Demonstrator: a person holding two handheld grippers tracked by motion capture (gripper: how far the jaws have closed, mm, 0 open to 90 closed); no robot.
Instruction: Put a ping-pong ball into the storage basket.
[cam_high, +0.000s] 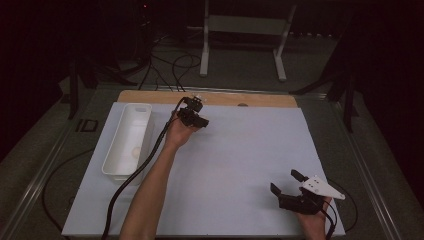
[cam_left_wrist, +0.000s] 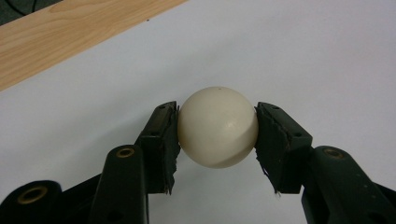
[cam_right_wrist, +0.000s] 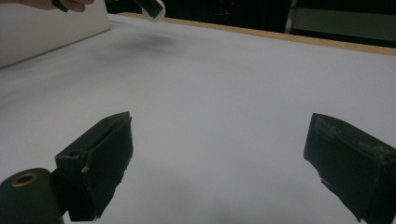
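- A wooden table (cam_high: 150, 96) carries a white sheet (cam_high: 240, 165) that covers nearly all of it; bare wood shows as a strip along the far edge, beyond the left gripper (cam_high: 192, 116).
- A white rectangular bin (cam_high: 129, 137) lies on the sheet, just to the left of the left gripper and well apart from the right gripper (cam_high: 290, 187).

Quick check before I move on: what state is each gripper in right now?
Left gripper: shut on a smooth cream-white ball, held between both pads.
Right gripper: open, jaws wide apart, nothing between them above the white table sheet.
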